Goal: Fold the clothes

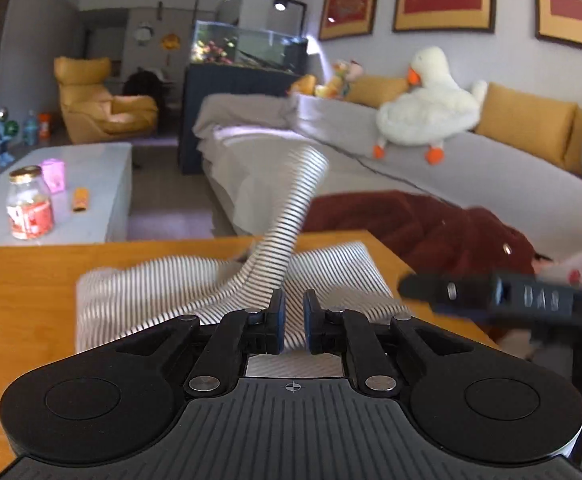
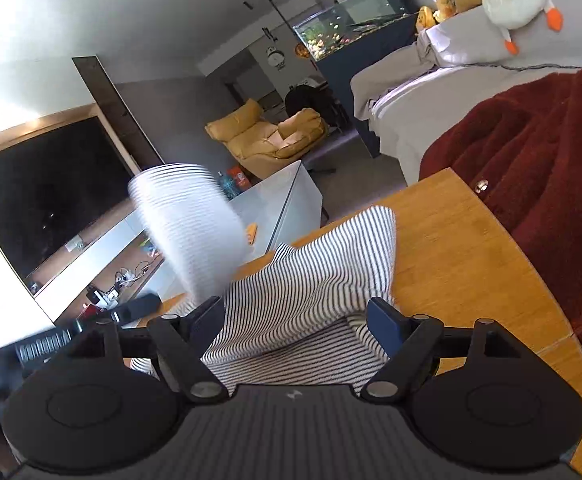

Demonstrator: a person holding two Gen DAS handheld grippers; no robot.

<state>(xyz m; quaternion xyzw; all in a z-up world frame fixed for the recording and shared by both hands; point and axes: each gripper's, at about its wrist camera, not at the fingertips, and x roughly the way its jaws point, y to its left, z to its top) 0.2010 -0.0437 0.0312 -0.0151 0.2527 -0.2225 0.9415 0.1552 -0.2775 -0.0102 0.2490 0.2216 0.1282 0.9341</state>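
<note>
Lying on wooden table (image 1: 31,280), striped shirt (image 1: 331,276) sits part-folded, sleeve (image 1: 291,208) flung up, blurred. Sleeve could drop crooked or off far edge, spoiling fold. Left gripper (image 1: 294,322) jaws nearly shut; can't tell if cloth pinched, may drag. Right gripper (image 2: 297,322) jaws wide, empty, over shirt; could snag loose layer.

A striped shirt (image 2: 311,280) lies on the wooden desk (image 2: 471,264), near its far edge. A dark red coat (image 2: 531,168) hangs over the desk's right side.
</note>
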